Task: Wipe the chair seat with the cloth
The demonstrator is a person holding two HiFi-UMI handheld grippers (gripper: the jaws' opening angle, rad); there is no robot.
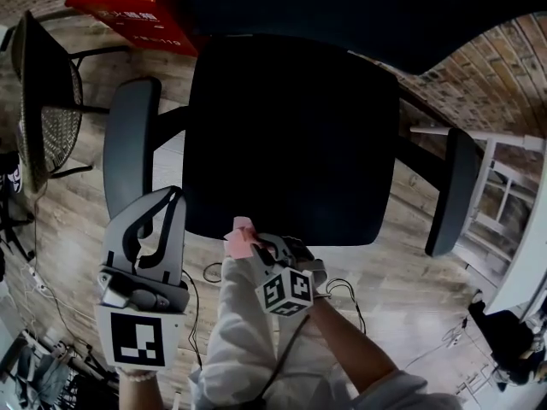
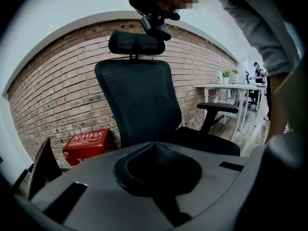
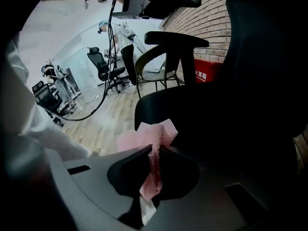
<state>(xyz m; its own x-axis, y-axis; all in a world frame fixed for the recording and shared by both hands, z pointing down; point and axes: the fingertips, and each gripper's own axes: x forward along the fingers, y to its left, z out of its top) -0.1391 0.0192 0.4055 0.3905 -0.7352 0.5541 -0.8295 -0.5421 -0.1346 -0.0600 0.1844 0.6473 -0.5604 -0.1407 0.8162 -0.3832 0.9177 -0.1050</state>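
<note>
The right gripper (image 3: 154, 152) pinches a pink cloth (image 3: 155, 134) tight between its jaws. The cloth's free end fans out at the front edge of the black chair seat (image 1: 291, 135). The left gripper (image 2: 155, 146), jaws together and empty, is near the seat's front corner.

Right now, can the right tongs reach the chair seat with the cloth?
Probably yes: the right tongs, shut on the cloth, sit at the front edge of the chair seat, nothing between.
</note>
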